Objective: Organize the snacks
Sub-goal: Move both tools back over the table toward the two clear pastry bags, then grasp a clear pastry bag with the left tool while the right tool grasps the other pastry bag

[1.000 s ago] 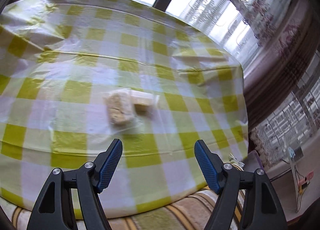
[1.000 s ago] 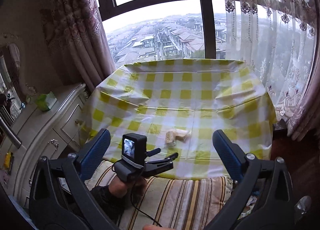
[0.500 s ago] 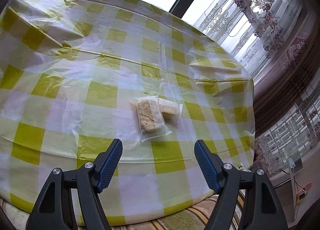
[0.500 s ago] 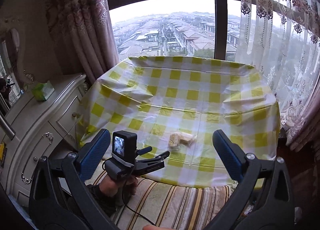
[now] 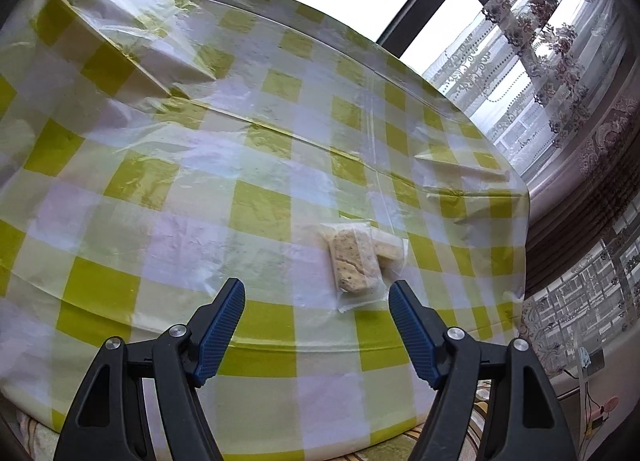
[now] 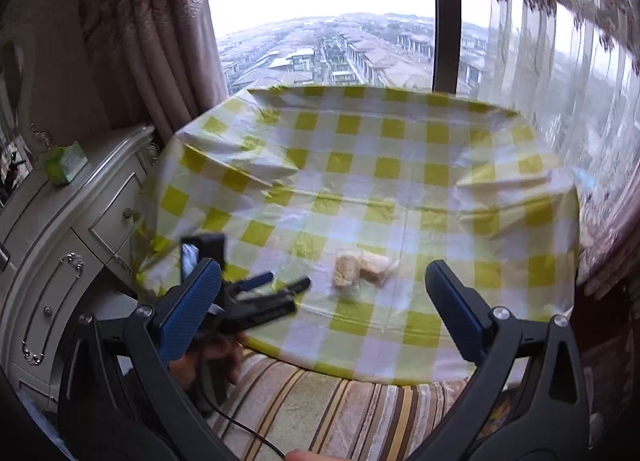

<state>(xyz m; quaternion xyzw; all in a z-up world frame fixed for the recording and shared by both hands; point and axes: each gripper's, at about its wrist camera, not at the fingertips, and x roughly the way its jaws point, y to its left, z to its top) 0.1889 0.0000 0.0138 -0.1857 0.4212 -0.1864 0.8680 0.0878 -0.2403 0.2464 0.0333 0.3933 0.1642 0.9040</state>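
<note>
Two wrapped snacks [image 5: 362, 257] lie touching near the desk's [image 5: 160, 197] front edge, within easy reach. The left tool [image 5: 318, 331] hovers close before them, jaws spread and empty, likely lining up a grasp; the right tool [image 6: 324, 309] waits farther back, equally agape.

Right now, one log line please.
left tool: open, near snacks | right tool: open, empty | snack packets: two, touching, on checked tablecloth

Snacks on table, near front edge.
Two packs [image 5: 362, 257] touching, side by side, right of centre on table [image 5: 160, 189]; dresser [image 6: 60, 229] left, window [image 6: 328, 33] behind.
</note>
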